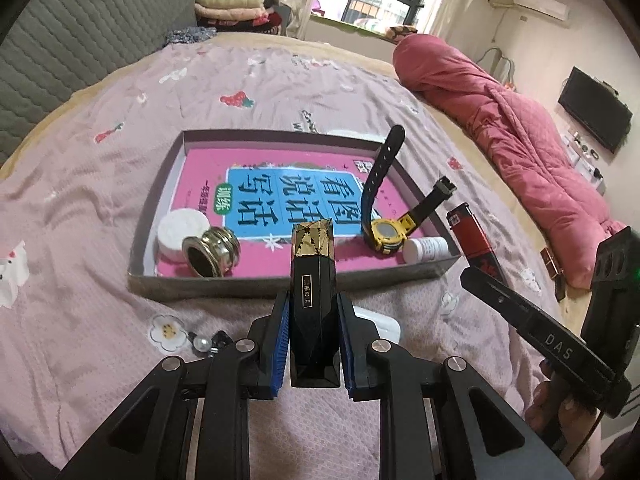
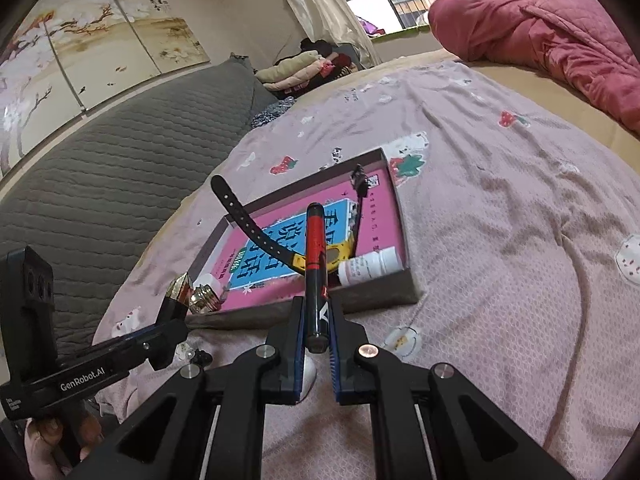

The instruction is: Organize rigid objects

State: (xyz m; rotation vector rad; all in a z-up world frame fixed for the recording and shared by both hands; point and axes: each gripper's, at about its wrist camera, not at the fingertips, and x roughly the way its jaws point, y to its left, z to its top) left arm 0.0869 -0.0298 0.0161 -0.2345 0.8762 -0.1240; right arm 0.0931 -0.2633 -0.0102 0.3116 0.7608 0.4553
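My left gripper is shut on a black faceted bottle with a gold top, held above the bed just before the near wall of a shallow grey box. My right gripper is shut on a red and black lighter, near the box's corner; the lighter also shows in the left wrist view. In the box lie a pink book, a yellow watch, a white pill bottle, a white round jar and a metal ring fitting.
The box sits on a pink patterned bedsheet. A pearl clip and small dark bits and a white object lie on the sheet near my left gripper. A rolled pink quilt lies at the right, a grey headboard at the left.
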